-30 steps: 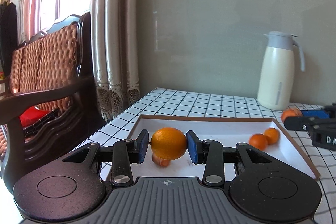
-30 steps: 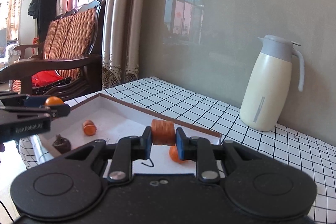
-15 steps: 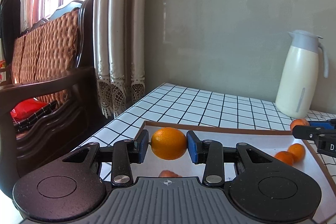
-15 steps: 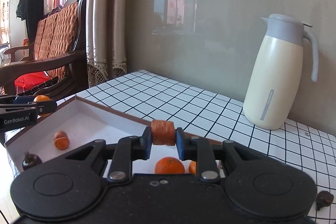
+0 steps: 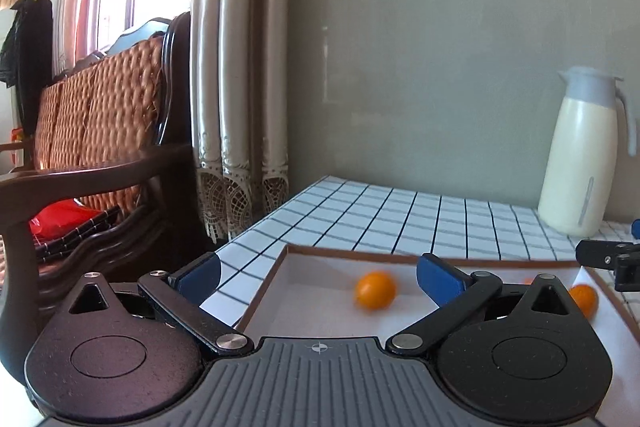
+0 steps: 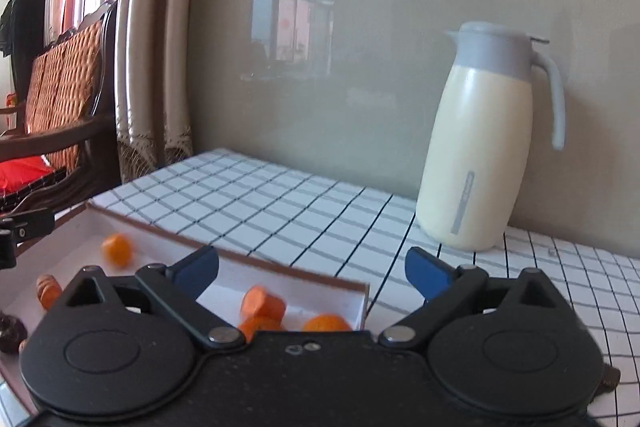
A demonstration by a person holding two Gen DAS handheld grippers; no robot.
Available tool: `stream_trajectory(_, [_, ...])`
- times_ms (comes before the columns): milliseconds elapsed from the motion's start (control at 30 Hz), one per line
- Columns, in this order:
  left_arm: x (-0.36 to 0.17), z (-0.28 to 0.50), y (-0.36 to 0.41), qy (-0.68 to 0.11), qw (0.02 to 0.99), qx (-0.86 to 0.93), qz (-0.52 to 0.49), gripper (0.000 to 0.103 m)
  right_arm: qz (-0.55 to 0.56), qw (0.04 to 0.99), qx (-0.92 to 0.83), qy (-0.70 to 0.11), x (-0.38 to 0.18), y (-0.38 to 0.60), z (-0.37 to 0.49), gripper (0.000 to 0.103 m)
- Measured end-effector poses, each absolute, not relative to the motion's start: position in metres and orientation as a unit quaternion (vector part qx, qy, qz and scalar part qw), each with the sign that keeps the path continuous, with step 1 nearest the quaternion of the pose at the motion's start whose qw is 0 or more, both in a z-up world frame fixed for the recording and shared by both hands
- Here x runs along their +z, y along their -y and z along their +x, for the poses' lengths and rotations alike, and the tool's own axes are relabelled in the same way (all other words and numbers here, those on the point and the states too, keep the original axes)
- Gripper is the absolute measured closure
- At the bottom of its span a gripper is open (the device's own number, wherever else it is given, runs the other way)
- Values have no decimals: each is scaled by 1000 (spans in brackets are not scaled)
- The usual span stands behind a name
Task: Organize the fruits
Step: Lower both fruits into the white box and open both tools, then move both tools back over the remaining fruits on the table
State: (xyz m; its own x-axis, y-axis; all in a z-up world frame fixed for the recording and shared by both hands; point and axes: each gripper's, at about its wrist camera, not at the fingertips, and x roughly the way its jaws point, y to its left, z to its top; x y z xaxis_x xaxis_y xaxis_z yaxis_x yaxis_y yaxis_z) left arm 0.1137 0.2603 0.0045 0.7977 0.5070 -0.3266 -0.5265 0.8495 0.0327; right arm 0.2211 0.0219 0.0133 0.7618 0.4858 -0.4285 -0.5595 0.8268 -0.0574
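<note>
1. A table covered in a white cloth with a black grid [image 5: 400,215] runs up to a grey wall, with beige lace-edged curtains [image 5: 236,67] and a dark wooden settee with a woven orange-brown back [image 5: 100,115] off its left end.
2. A shallow white tray with a brown rim [image 5: 360,254] lies on the table; both grippers hang over it, the left over its left end, the right over its right-hand corner [image 6: 362,301].
3. A tall cream jug with a grey lid and handle [image 6: 480,147] stands upright on the cloth by the wall, well apart from the tray.
4. The left gripper [image 5: 318,277] has just been spreading its blue-padded jaws, which now stand wide with nothing between the pads.
5. The right gripper [image 6: 312,273] has likewise just been opening; its jaws are splayed and grip nothing. Its black tip shows at the right edge of the left wrist view [image 5: 608,259].
6. A round orange fruit [image 5: 375,290], blurred, sits on the tray floor beyond the left gripper's jaws, free of them.
7. A short orange cylinder-shaped piece [image 6: 262,303], also blurred, is in the tray below the right gripper, untouched by the pads.
8. A second small orange fruit [image 5: 584,299] lies near the tray's right side.
9. A dark brown lumpy fruit [image 6: 10,333] rests at the tray's near left edge in the right wrist view.
</note>
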Motion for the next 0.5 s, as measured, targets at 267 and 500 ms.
stream_trajectory(267, [12,95,-242,-148,949,278,-16,0,-103,934,275,-201,18,-18,204,6])
stream_trajectory(500, [25,91,-221,-122,955,267,-37,0,-90,940,263,-200,23,9,195,6])
